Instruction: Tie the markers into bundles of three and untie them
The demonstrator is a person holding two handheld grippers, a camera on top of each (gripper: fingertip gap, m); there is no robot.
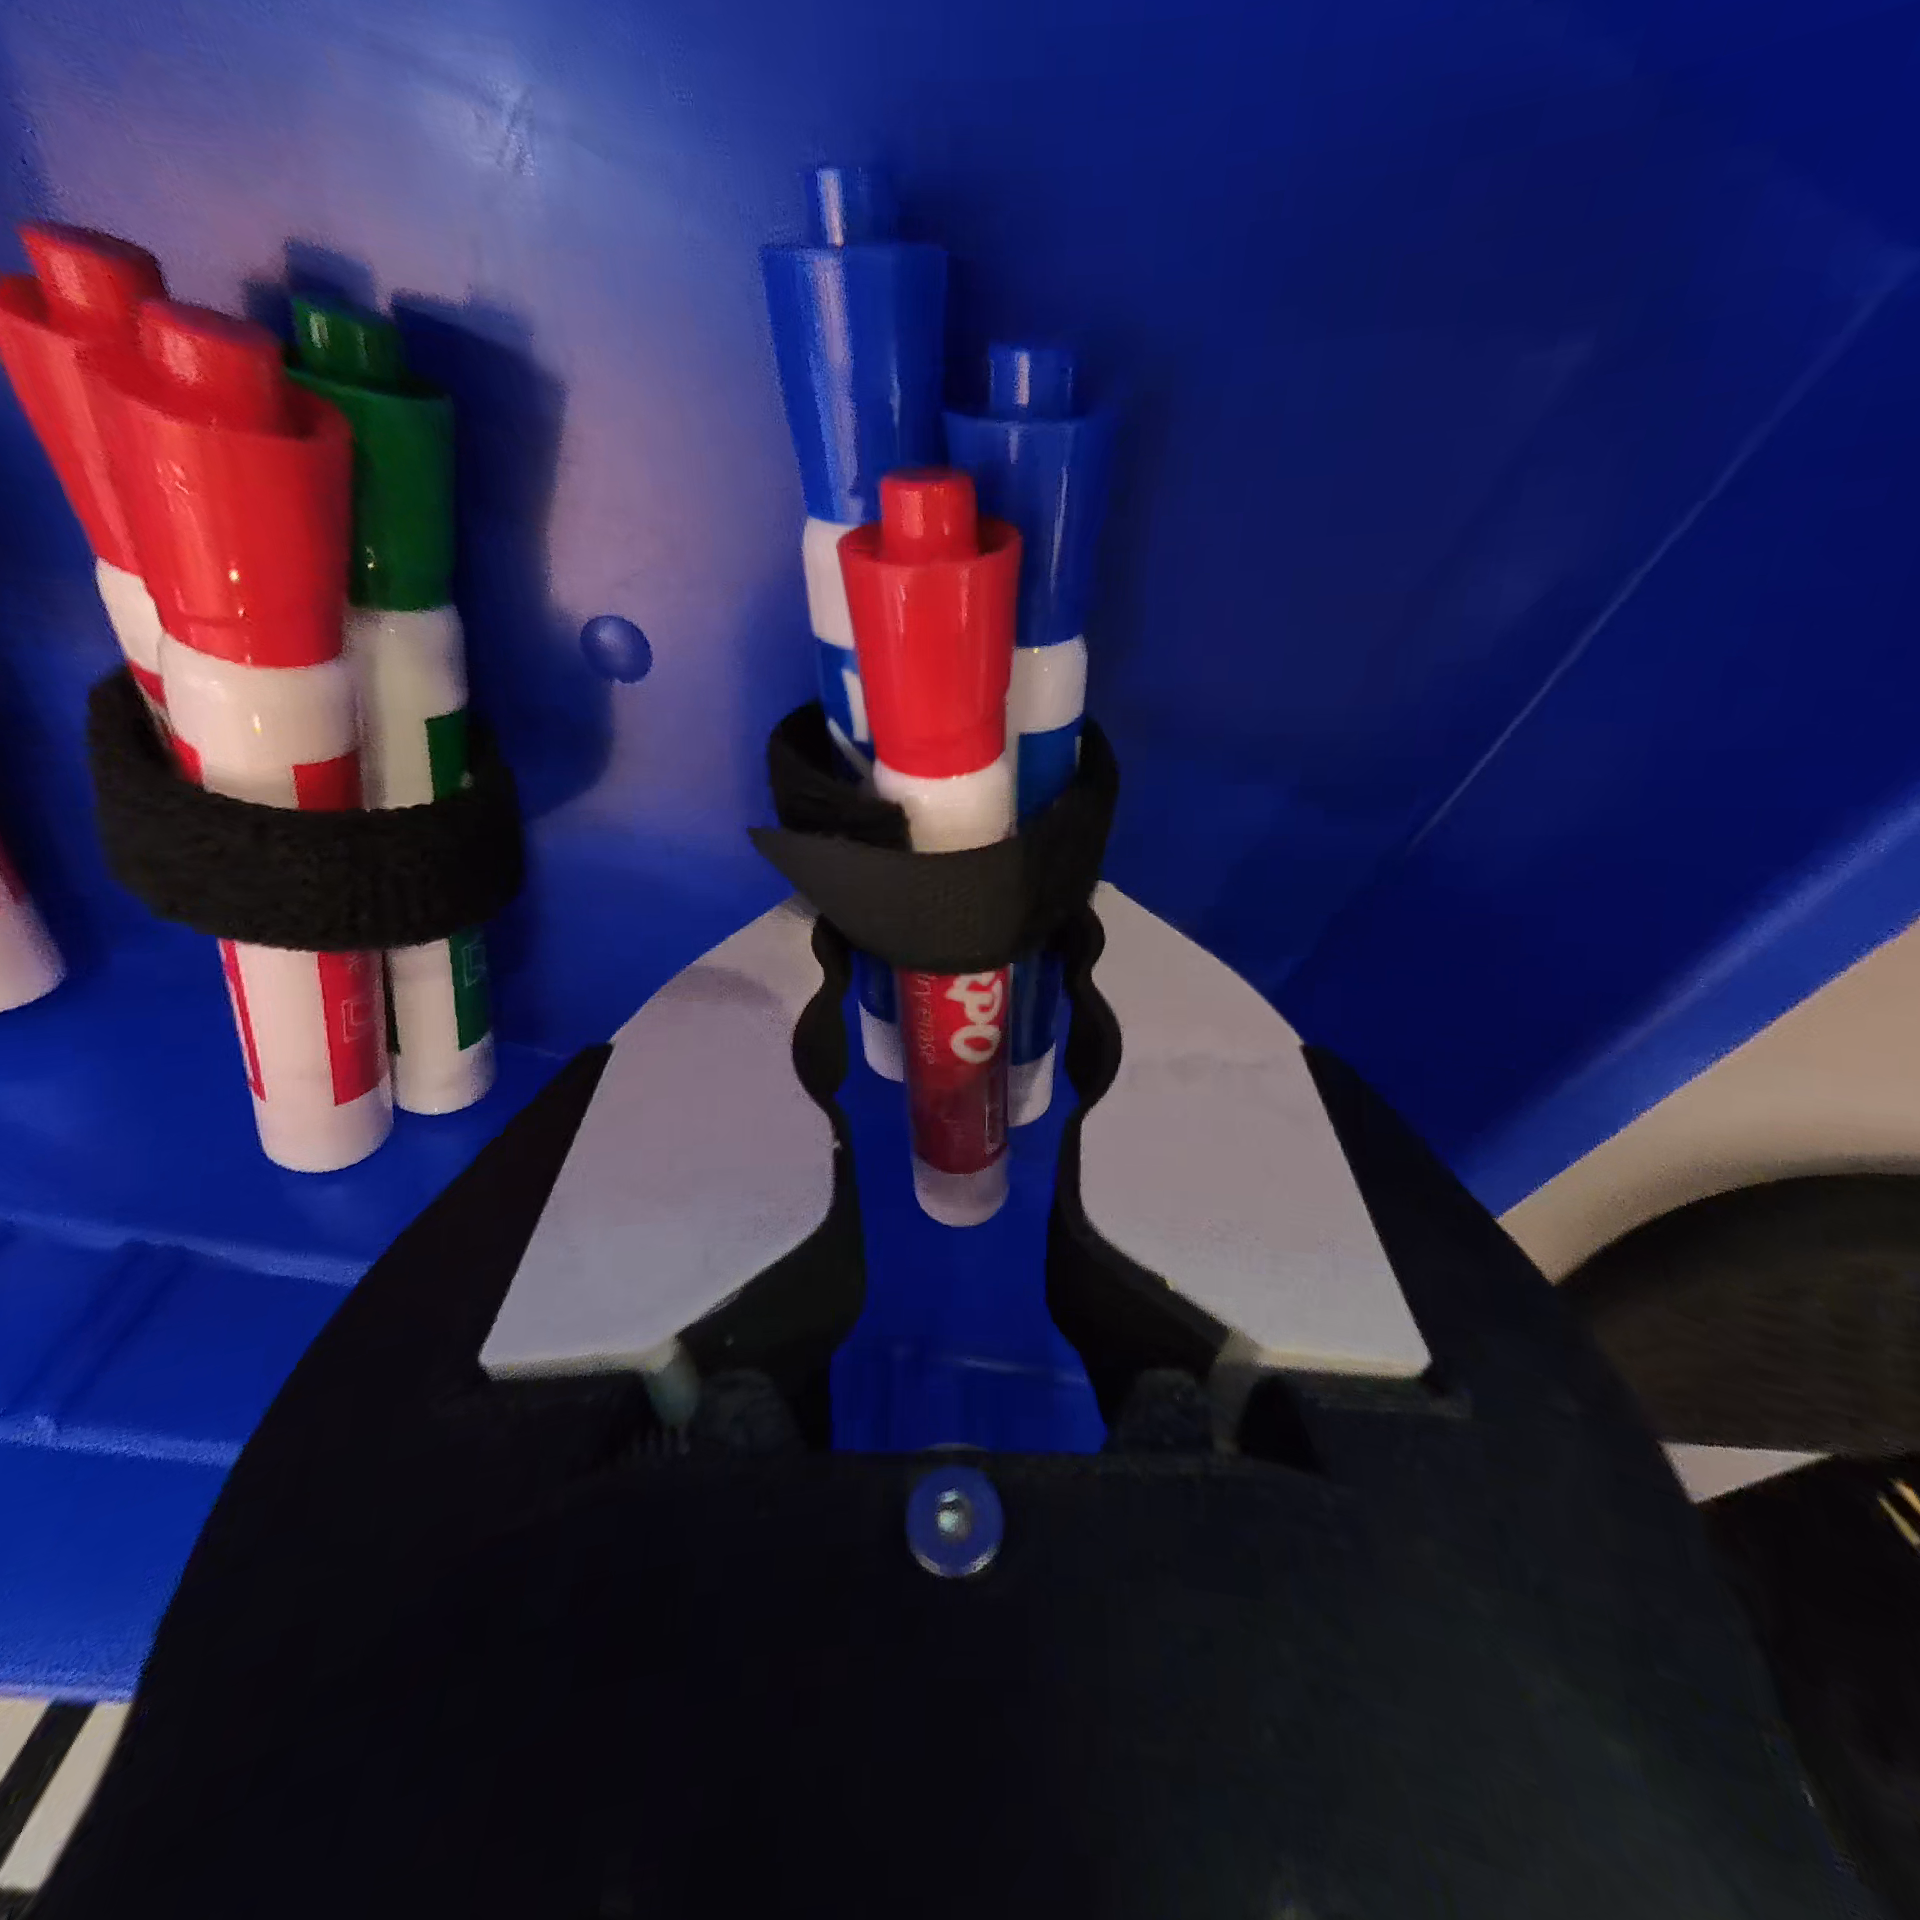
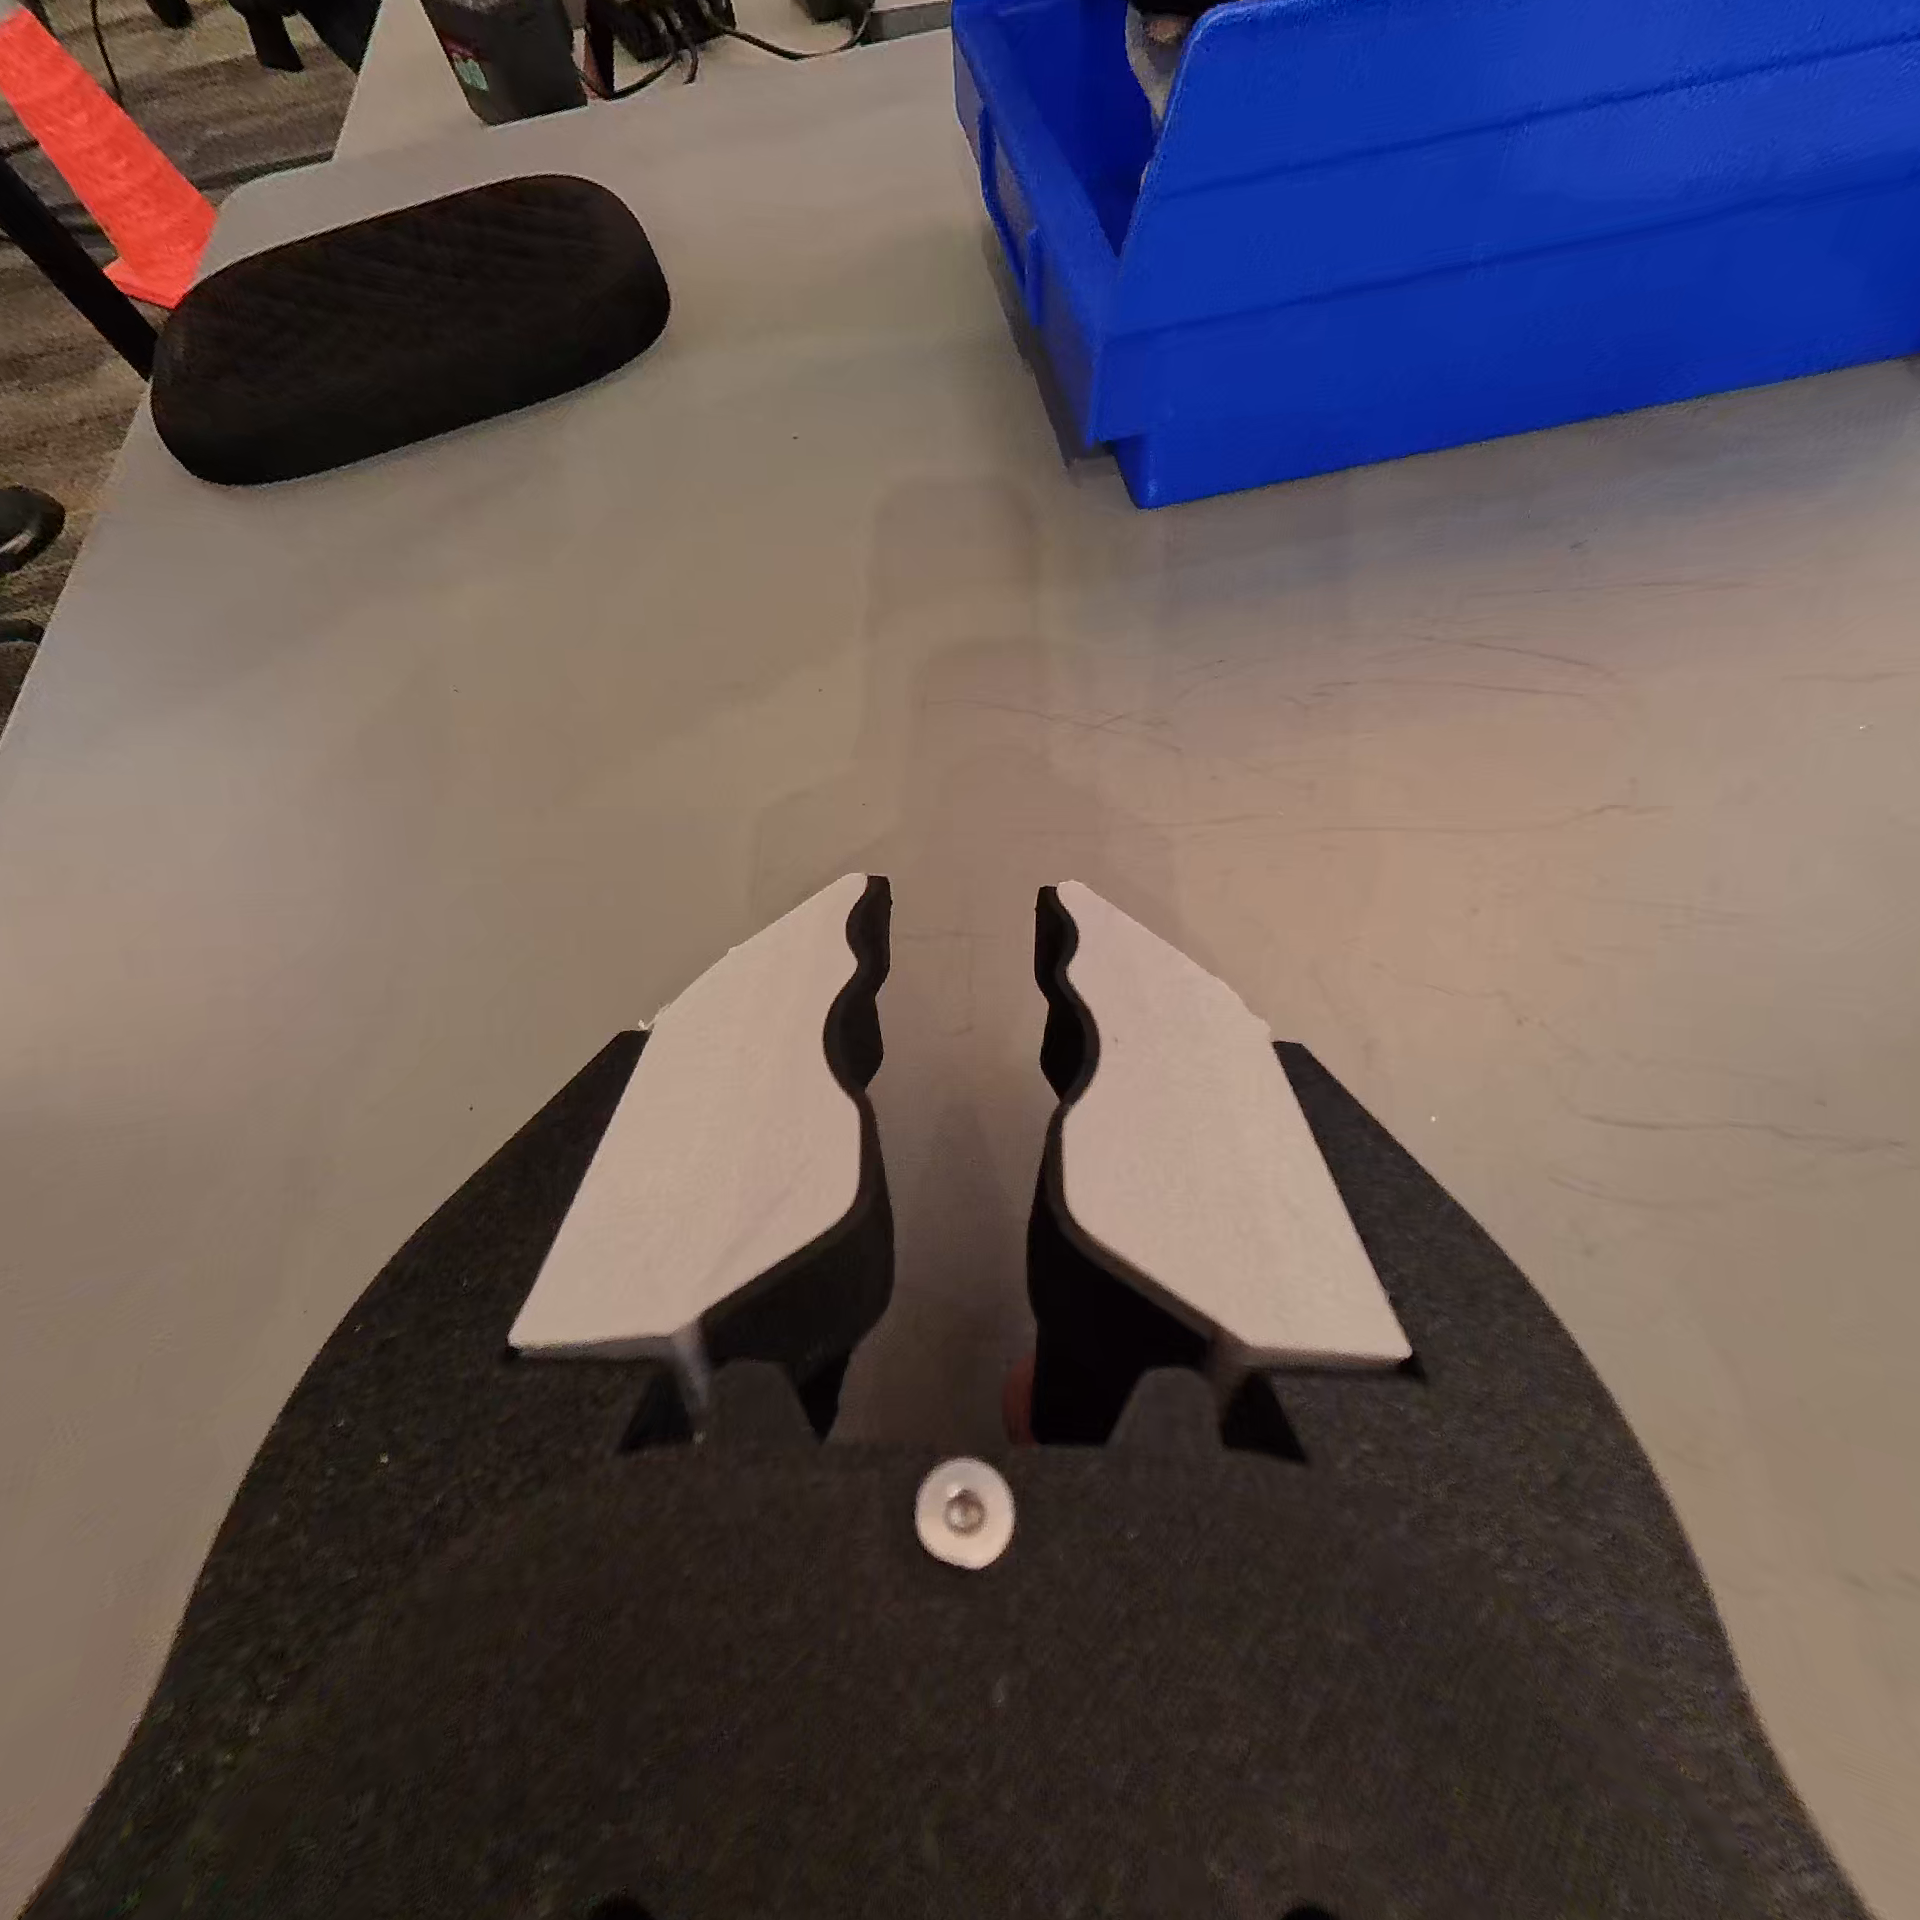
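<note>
Three markers [image 1: 940, 831], two blue and one red, sit bundled in a black strap [image 1: 935, 883] inside the blue bin [image 1: 1455, 520]. The strap's loose end could peel open and let the red marker slide out if the grip shifts. The left gripper [image 1: 956, 997] has its jaws pinching the bundle at the strap. Outside the bin, above the counter [image 2: 1351, 831], the right gripper [image 2: 961, 956] has its jaws slightly parted around nothing.

Left wrist view close inside blue bin [image 1: 1455, 312]; right farther, above table [image 2: 520, 727], bin probably shared.
</note>
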